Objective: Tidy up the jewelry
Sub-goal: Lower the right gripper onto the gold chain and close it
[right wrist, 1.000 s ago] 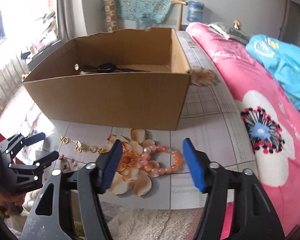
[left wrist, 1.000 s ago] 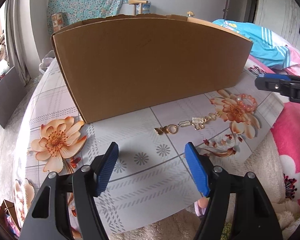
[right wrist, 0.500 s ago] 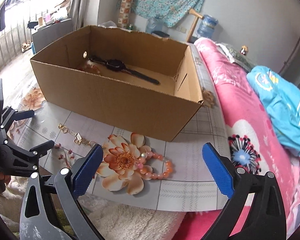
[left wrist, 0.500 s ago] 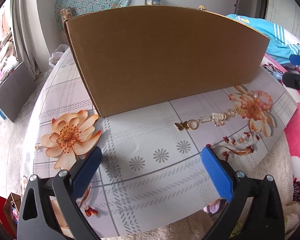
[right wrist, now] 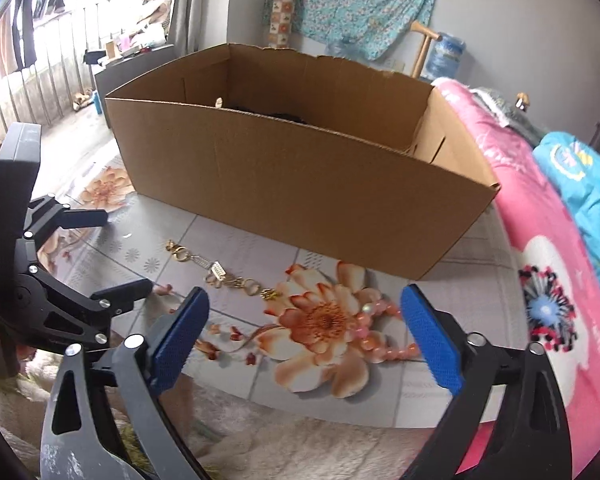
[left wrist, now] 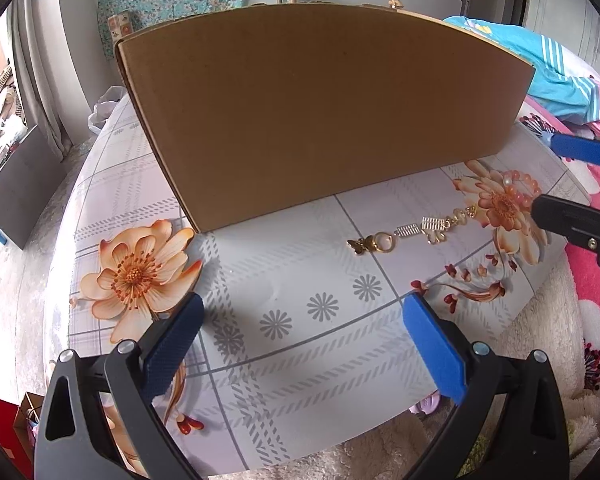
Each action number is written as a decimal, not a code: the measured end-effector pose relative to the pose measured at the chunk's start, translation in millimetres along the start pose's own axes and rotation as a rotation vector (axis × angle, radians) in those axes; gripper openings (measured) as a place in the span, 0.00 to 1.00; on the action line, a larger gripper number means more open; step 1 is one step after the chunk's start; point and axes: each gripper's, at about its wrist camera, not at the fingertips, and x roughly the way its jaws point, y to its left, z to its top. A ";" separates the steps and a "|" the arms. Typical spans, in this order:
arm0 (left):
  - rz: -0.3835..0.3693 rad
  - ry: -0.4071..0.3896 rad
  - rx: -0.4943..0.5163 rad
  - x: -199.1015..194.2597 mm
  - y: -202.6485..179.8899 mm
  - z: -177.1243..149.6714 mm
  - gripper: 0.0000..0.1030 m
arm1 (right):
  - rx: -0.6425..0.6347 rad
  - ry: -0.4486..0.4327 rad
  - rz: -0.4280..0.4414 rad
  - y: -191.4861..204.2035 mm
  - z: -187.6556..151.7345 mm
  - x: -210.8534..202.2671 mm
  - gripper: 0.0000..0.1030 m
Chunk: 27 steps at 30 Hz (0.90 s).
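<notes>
A gold chain bracelet [left wrist: 412, 232] lies on the flowered tablecloth in front of a brown cardboard box [left wrist: 320, 112]; it also shows in the right wrist view [right wrist: 220, 272]. A pink bead bracelet [left wrist: 520, 184] lies to its right, on a printed flower, and shows in the right wrist view [right wrist: 380, 332]. My left gripper [left wrist: 304, 344] is open and empty, low over the cloth, short of the gold chain. My right gripper [right wrist: 304, 332] is open and empty, with the bead bracelet just ahead of its right finger. Dark items lie inside the box [right wrist: 300, 168].
The table's front edge [left wrist: 340, 440] borders a fluffy cream rug. A pink bedspread [right wrist: 540, 280] and a blue cloth [right wrist: 588, 200] lie to the right. A dark cabinet [left wrist: 16, 188] stands at the left.
Both grippers opened wide from a narrower gap. The right gripper rose, then came down closer to the bead bracelet. The left gripper pulled back slightly from the chain.
</notes>
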 end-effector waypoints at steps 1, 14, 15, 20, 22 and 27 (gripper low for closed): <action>0.000 -0.003 0.002 0.0 0.1 -0.2 0.95 | 0.007 0.006 0.008 -0.8 -0.2 0.3 0.74; -0.024 -0.019 0.033 -0.4 2.8 -1.6 0.95 | 0.043 0.069 0.195 6.7 -3.3 16.2 0.34; -0.027 -0.022 0.036 -0.7 3.4 -1.9 0.95 | 0.039 0.069 0.204 8.2 -3.1 16.6 0.32; -0.039 -0.046 0.049 -2.8 6.2 -5.8 0.95 | 0.020 0.071 0.214 13.7 -0.6 21.6 0.25; -0.040 -0.049 0.049 -3.5 7.0 -6.7 0.94 | 0.012 0.071 0.204 15.1 1.2 23.4 0.24; -0.039 -0.067 0.043 -7.4 10.2 -8.9 0.85 | 0.011 0.085 0.157 11.2 3.6 33.1 0.23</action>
